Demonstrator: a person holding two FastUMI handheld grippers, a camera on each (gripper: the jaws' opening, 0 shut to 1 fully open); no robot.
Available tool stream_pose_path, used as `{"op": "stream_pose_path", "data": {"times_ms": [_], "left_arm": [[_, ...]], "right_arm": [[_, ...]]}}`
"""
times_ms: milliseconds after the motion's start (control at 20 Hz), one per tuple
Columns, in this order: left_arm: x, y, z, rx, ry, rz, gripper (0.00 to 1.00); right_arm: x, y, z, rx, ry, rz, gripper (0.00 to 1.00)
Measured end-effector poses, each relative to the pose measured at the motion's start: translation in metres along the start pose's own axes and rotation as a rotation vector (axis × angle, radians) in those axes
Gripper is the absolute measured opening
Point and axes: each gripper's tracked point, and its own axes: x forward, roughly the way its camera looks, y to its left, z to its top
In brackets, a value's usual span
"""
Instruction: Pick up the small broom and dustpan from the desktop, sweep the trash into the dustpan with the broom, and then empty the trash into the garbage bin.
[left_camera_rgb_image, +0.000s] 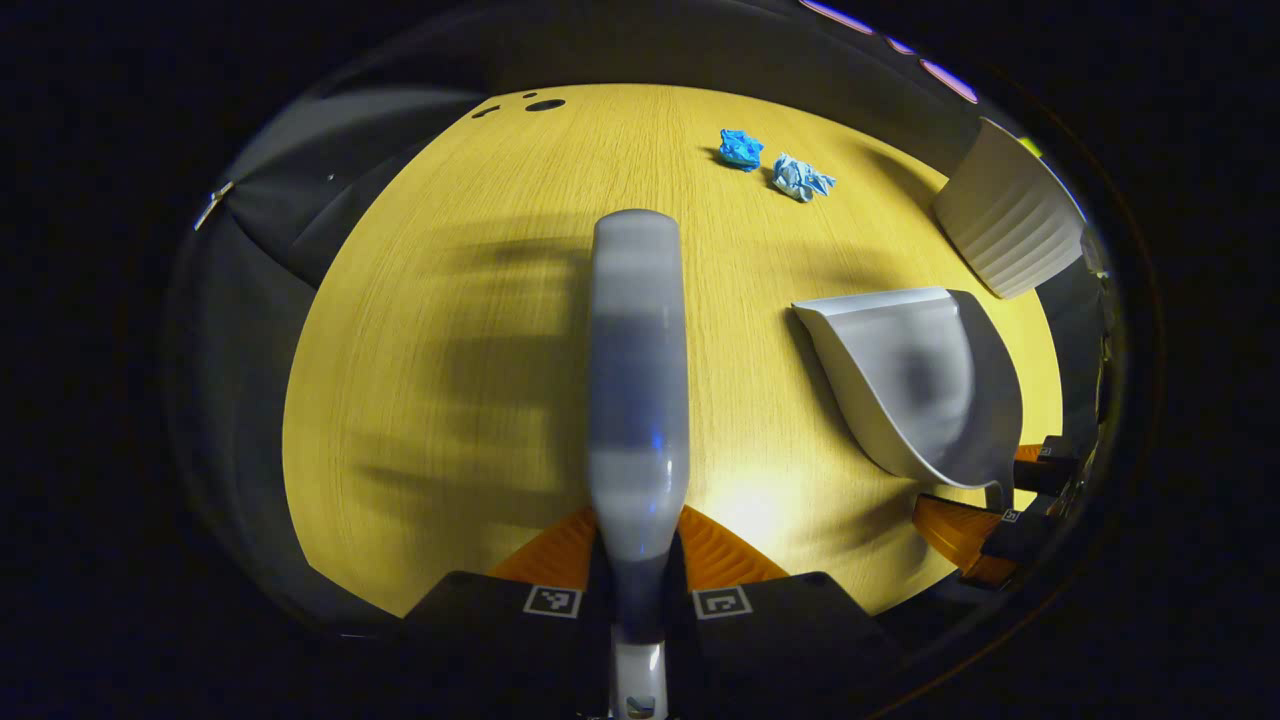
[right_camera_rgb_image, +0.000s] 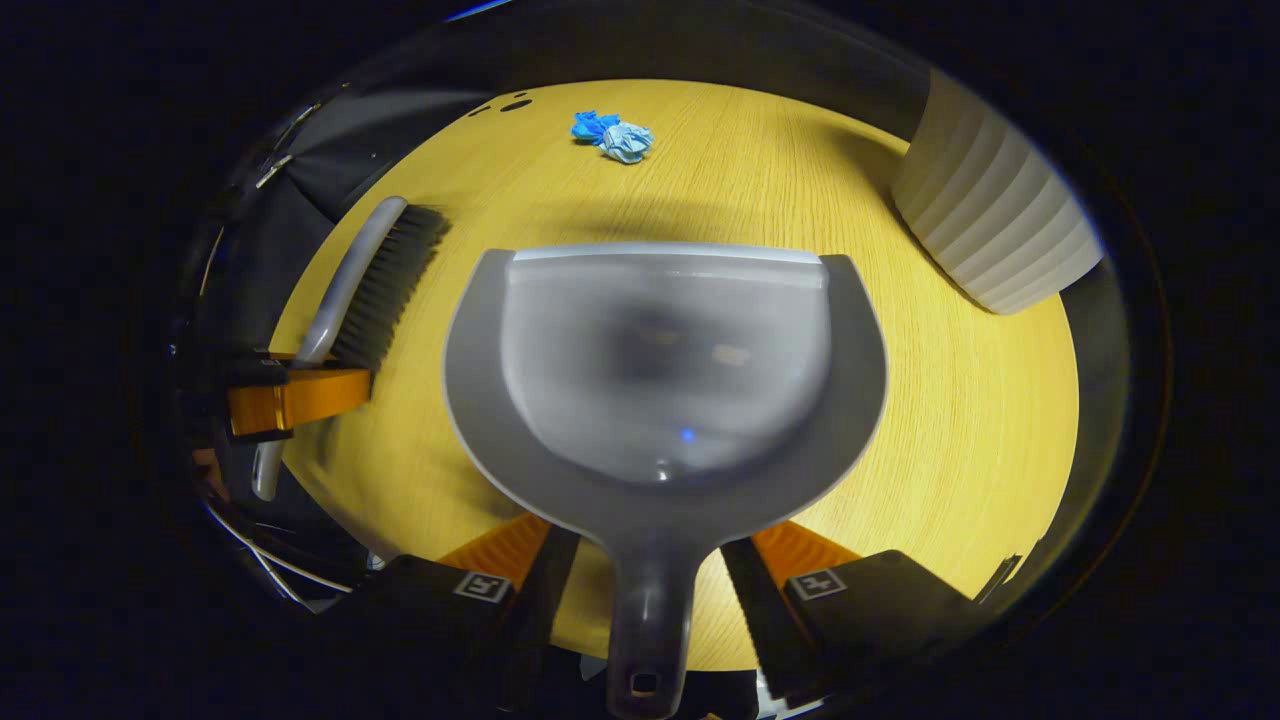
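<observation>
Since the paper scraps (left_camera_rgb_image: 775, 165) lie beyond the dustpan (right_camera_rgb_image: 665, 370), near the bin (right_camera_rgb_image: 990, 225), we hold the broom (left_camera_rgb_image: 637, 390) clamped in our left gripper (left_camera_rgb_image: 637, 585) and the dustpan's handle in our right gripper (right_camera_rgb_image: 650, 585), ready for sweeping.

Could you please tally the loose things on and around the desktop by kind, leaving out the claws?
Crumpled blue trash wads: 2, dark blue and pale blue
Broom: 1
Dustpan: 1
Ribbed white garbage bin: 1
Total: 5
</observation>
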Motion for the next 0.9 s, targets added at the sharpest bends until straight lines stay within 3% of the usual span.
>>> {"op": "stream_pose_path", "data": {"times_ms": [100,150,250,300,450,500,600,650,900], "left_arm": [[0.0,0.006,0.004,-0.021,0.005,0.011,0.28],[0.001,0.01,0.007,-0.028,0.008,0.016,0.25],[0.001,0.02,0.017,-0.032,0.012,0.029,0.24],[0.001,0.027,0.024,-0.024,0.011,0.039,0.23],[0.002,0.047,0.052,0.041,0.003,0.066,0.23],[0.003,0.052,0.065,0.073,-0.002,0.074,0.23],[0.008,0.059,0.093,0.131,-0.012,0.087,0.25],[0.012,0.059,0.107,0.142,-0.013,0.083,0.26],[0.032,0.054,0.169,0.223,-0.011,0.091,0.25]], "right_arm": [[0.0,-0.003,0.001,0.016,0.008,0.006,0.63],[0.002,-0.005,0.001,0.03,0.018,0.009,0.68],[0.001,-0.008,0.004,0.047,0.032,0.022,0.44],[0.005,-0.006,0.001,0.052,0.062,0.04,0.39],[0.001,-0.007,0.001,0.041,0.123,0.09,0.45],[0.001,-0.008,0.001,0.046,0.131,0.101,0.37],[0.002,-0.01,-0.001,0.022,0.144,0.108,0.41],[0.0,-0.011,-0.002,0.011,0.145,0.108,0.34],[-0.006,-0.023,-0.018,-0.016,0.157,0.112,0.34]]}}
